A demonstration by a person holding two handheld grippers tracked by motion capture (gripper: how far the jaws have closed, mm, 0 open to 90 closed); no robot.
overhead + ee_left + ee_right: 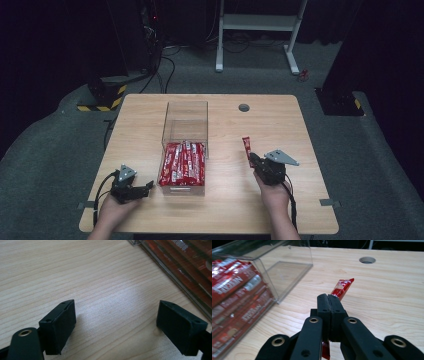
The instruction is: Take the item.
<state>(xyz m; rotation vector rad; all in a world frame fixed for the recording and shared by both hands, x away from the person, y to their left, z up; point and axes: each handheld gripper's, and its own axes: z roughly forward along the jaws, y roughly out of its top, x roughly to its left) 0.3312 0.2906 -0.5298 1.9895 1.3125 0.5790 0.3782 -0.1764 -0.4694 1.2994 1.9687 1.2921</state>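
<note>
Right gripper view: my right gripper (329, 301) jaws clamped on red foil stick sachet (342, 287), long axis 1 o'clock; clear plastic box (287, 272) at 10 o'clock. Left gripper (116, 322) jaws wide, empty.

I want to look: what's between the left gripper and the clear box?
Just bare wooden table between the left gripper and the clear box, seen in the left gripper view.

Your worktop (150, 107) is light wood grain with a round cable hole (244, 107) near its far edge. Beyond it you have grey carpeted floor (40, 150), a white desk frame (257, 30) on two feet, black cables (167, 65) trailing across the floor, and a yellow-and-black striped base (102, 97) off the far-left corner.
</note>
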